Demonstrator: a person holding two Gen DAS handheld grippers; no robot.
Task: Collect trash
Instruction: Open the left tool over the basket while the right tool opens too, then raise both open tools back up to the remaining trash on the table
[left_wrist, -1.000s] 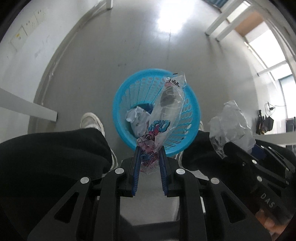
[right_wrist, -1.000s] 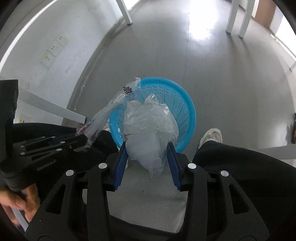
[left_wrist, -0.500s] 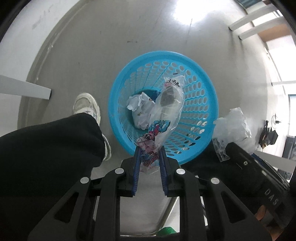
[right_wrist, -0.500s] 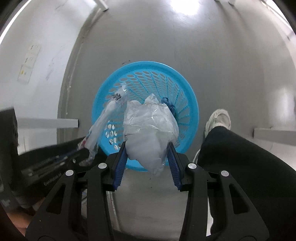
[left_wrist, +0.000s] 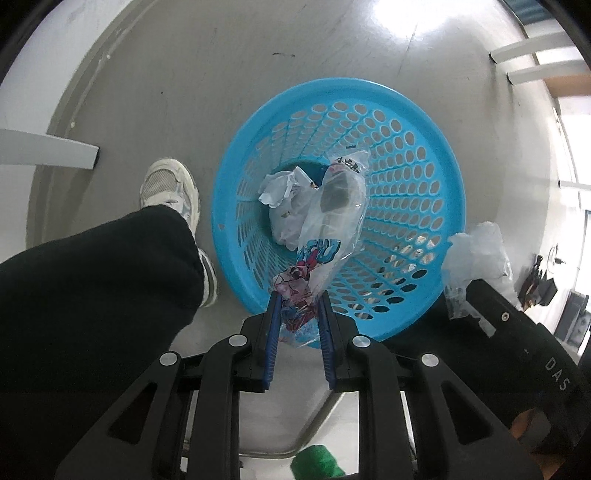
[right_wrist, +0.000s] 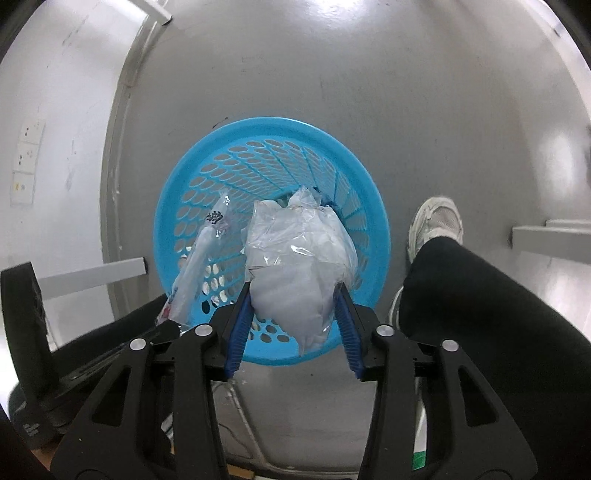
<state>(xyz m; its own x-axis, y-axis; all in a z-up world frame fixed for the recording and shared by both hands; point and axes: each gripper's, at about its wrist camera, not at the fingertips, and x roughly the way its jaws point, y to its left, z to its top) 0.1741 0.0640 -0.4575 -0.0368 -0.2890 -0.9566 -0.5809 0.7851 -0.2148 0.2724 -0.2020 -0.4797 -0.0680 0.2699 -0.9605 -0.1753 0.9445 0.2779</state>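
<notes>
Blue perforated plastic wastebasket (left_wrist: 424, 155) stands upright on the grey floor (left_wrist: 221, 74), seen from almost straight above in both wrist views. At its bottom lies crumpled white paper or plastic trash (left_wrist: 284, 206); can't tell exactly what it is. Left gripper (left_wrist: 298, 317) points steeply down over the near rim, and its jaws are opening with a printed clear snack wrapper (left_wrist: 332, 221) between the blue fingers (left_wrist: 272, 332). The pads touch only the wrapper's crumpled near end. The wrapper's long axis runs from the fingers away and down into the basket, far end with black print deep inside, a dark patch visible through the film. Right gripper (right_wrist: 295, 314) also points steeply down over the near rim, jaws opening, with a crumpled clear plastic bag (right_wrist: 299, 266) between its fingers (right_wrist: 240, 325). The bag bulges wider than long, its peaked end pointing away over the basket's opening, and both pads touch its sides. In the right wrist view the wrapper (right_wrist: 199, 258) hangs at left over the basket. In the left wrist view the bag (left_wrist: 476, 258) is at right, just outside the rim. Person's dark trouser legs (left_wrist: 92, 295) and white sneakers (left_wrist: 170, 192) flank the basket, one on each side.
</notes>
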